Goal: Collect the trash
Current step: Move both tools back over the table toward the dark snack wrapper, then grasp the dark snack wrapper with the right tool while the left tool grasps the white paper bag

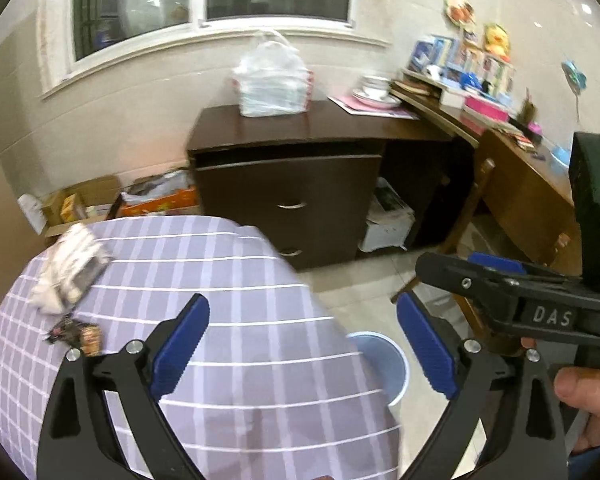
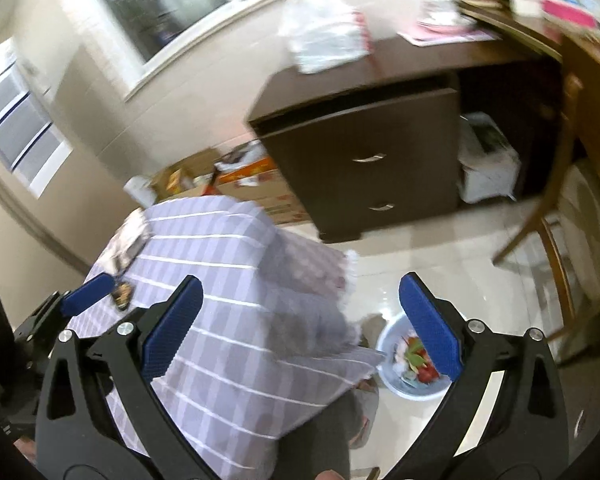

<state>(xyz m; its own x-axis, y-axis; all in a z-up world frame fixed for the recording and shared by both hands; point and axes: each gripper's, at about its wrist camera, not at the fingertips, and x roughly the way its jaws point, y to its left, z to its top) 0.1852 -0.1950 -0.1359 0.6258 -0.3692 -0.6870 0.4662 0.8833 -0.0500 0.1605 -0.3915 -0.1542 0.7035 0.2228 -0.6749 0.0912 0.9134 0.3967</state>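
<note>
The dark snack wrapper (image 1: pixel 76 334) lies flat on the checked purple cloth (image 1: pixel 228 280), just beside and on the near side of the crumpled white bag (image 1: pixel 70 276), which makes a good landmark. In the left wrist view the wrapper sits up and to the left of the left gripper (image 1: pixel 300 344), close outside its left finger; its long axis seems to run roughly across the view, though blur hides which end points where. The white bag stretches longer, slanting from near-left to far-right.

The left gripper's fingers stand wide with nothing between them but cloth. The right gripper (image 2: pixel 300 328) is equally wide and empty; it also shows at the right of the left wrist view (image 1: pixel 496 280), on the far side from the white bag. So the left hand looks nearer, and the next reach probably swings left toward the white bag.

The pale bin (image 2: pixel 408 364) stands on the floor, well apart from the white bag, past the cloth's opposite edge, already holding scraps
</note>
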